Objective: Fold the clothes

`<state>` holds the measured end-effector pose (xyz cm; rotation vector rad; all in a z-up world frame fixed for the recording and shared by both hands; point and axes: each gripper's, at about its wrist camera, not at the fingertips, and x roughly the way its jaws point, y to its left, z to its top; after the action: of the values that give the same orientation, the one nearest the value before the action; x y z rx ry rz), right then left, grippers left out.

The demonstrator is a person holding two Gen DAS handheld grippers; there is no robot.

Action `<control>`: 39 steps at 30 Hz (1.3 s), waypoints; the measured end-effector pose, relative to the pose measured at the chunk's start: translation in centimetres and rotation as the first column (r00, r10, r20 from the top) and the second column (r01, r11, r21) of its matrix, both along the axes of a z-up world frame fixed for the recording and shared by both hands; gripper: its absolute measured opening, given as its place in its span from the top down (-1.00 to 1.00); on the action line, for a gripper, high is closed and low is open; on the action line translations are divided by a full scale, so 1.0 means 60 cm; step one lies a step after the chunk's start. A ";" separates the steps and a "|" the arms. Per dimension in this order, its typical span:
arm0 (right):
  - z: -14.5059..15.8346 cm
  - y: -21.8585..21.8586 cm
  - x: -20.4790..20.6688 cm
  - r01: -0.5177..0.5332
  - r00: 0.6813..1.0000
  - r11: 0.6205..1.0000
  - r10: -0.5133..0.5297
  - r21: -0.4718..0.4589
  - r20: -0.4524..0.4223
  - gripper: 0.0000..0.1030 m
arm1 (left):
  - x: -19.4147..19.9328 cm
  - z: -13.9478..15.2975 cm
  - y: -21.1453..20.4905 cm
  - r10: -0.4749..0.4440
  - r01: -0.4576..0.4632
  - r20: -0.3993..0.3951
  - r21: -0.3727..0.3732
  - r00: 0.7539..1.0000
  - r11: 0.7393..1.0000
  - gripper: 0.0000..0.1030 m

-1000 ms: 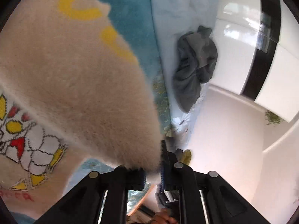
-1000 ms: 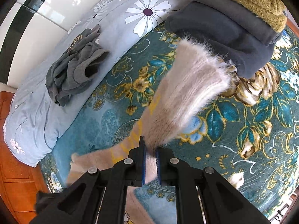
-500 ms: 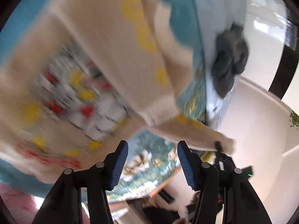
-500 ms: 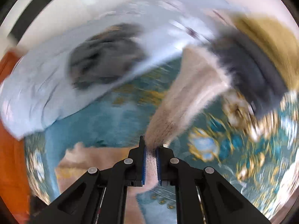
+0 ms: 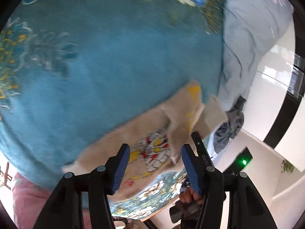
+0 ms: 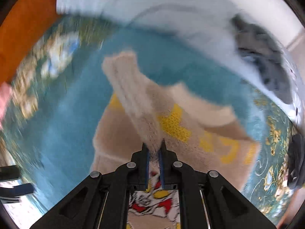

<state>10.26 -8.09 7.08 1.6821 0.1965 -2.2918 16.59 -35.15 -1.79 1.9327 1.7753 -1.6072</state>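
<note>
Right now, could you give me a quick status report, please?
Left gripper open, empty. Right gripper shut on beige sweater sleeve. Sweater on teal blanket. Nothing blocking.

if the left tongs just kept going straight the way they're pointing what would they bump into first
Most likely the beige sweater: the open left tongs have its printed front directly between and ahead of their fingers, lying on the teal bedspread. Motion blur makes the depth uncertain.

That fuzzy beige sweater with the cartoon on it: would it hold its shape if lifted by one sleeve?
Probably not. The beige sweater looks soft and floppy: the sleeve pinched in the right gripper bends and creases. Its fuzzy knit likely grips rather than slips.
</note>
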 end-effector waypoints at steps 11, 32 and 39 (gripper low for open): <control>0.034 0.111 0.076 0.224 0.972 0.952 -0.201 -0.210 0.125 0.11 | -0.005 -0.051 0.063 -0.389 0.388 0.000 -0.087 0.921 0.918 -0.28; -0.245 0.365 0.331 0.629 0.700 0.734 -0.393 -0.255 0.596 0.69 | 0.125 -0.123 0.233 -0.523 0.531 0.098 -0.219 0.847 0.819 1.00; -0.147 0.388 0.342 0.581 0.774 0.706 -0.328 -0.404 0.541 0.82 | 0.173 -0.025 0.267 -0.519 0.508 0.059 -0.323 0.853 0.799 1.00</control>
<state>30.75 15.21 -1.75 1.9810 -1.0202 -1.8840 26.99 -19.11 -3.31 2.3412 0.9236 -1.9341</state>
